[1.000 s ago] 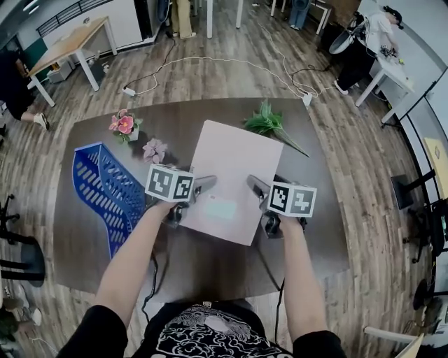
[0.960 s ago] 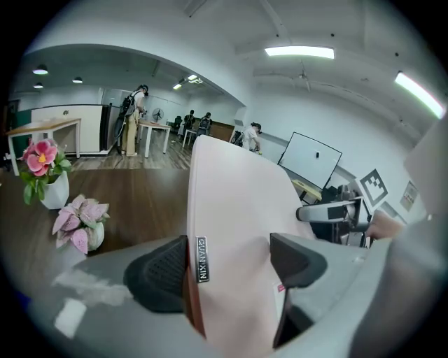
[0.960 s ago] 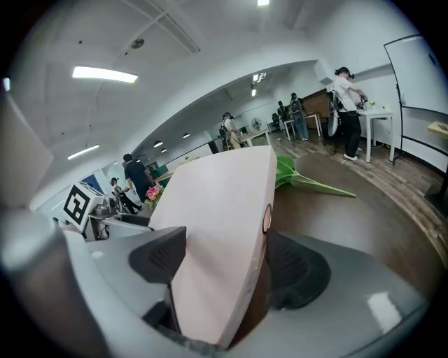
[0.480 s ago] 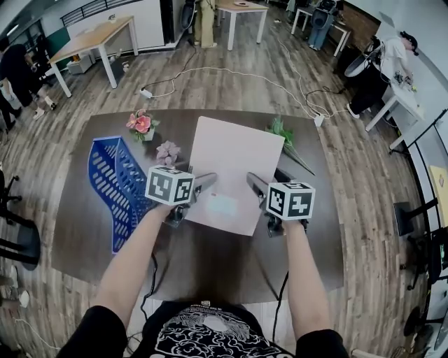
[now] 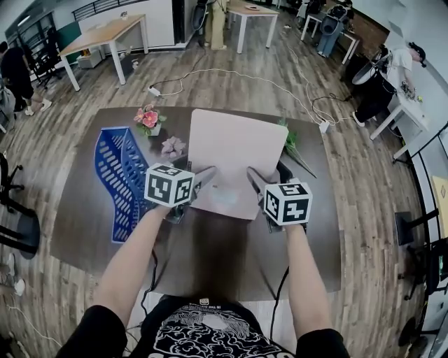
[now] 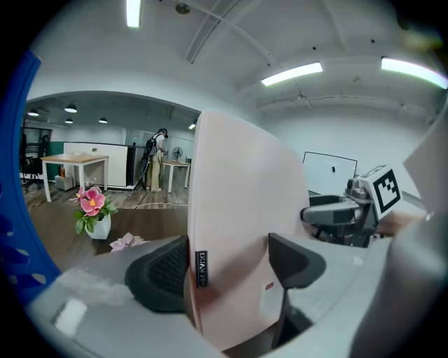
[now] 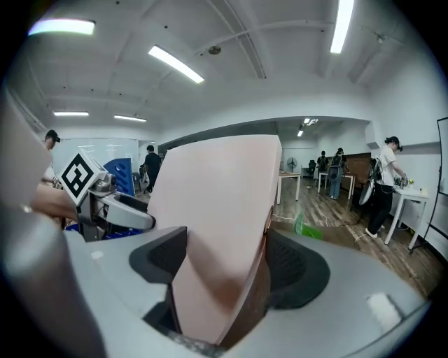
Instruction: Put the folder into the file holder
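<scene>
Left gripper [image 5: 204, 176] and right gripper [image 5: 253, 179] clamp opposite sides of the pink folder [image 5: 231, 148].

Wood-plank floor [image 5: 231, 77] surrounds the dark table [image 5: 210, 259]. A pale wooden desk [image 5: 105, 33] stands at eleven o'clock, a white table [image 5: 257, 10] at twelve. Strip lights [image 7: 175, 64] line the white ceiling [image 7: 280, 42].

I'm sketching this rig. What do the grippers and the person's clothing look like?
The left gripper and right gripper: grey bodies, black ribbed pads, each topped by a white cube with black square markers, trailing a black cable. Black short-sleeved T-shirt, white print.
</scene>
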